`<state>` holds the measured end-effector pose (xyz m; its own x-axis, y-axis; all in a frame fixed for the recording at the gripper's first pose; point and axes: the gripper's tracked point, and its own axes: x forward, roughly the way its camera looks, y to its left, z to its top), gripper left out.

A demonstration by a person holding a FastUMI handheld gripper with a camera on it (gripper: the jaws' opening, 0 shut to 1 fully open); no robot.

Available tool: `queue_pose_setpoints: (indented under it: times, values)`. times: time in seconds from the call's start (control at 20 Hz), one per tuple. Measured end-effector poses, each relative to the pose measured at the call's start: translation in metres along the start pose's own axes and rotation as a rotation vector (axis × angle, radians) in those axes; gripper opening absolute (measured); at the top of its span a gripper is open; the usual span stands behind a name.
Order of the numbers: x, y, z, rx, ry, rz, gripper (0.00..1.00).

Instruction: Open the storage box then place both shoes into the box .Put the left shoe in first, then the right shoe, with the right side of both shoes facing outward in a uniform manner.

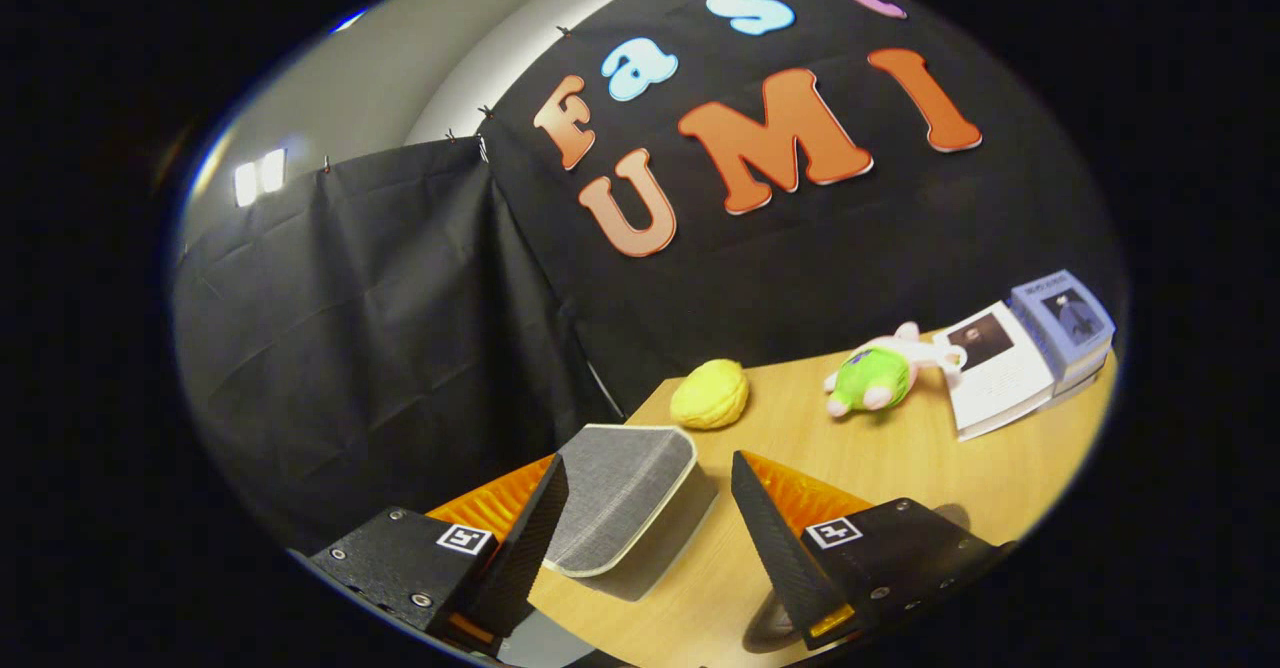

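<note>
A grey shoe (620,498) with a pale rim lies on the wooden table (900,468), between my gripper's fingers. Its grey textured face tilts up toward me and it casts a shadow on the wood below it. My gripper (648,460) is open. The left finger (530,538) lies against the shoe's side or very close to it. The right finger (770,538) stands apart from the shoe, with bare table in the gap. I cannot tell whether this is the left or the right shoe.
Beyond the fingers sits a yellow round soft thing (710,395). A green and white plush toy (880,376) lies further right, next to a stack of books (1030,353). The table's corner ends at the black cloth wall behind the shoe.
</note>
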<state>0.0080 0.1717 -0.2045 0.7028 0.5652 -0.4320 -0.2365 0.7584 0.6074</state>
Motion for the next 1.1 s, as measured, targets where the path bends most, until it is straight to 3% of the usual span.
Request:
queue_pose_setpoints:
  times: [0.45,0.85,1.1]
  values:
    - [0.06,0.01,-0.075,0.239,0.25,0.158,0.98]
    - [0.113,0.014,-0.104,0.488,0.318,0.261,0.96]
    - [0.142,0.003,-0.117,0.555,0.293,0.25,0.96]
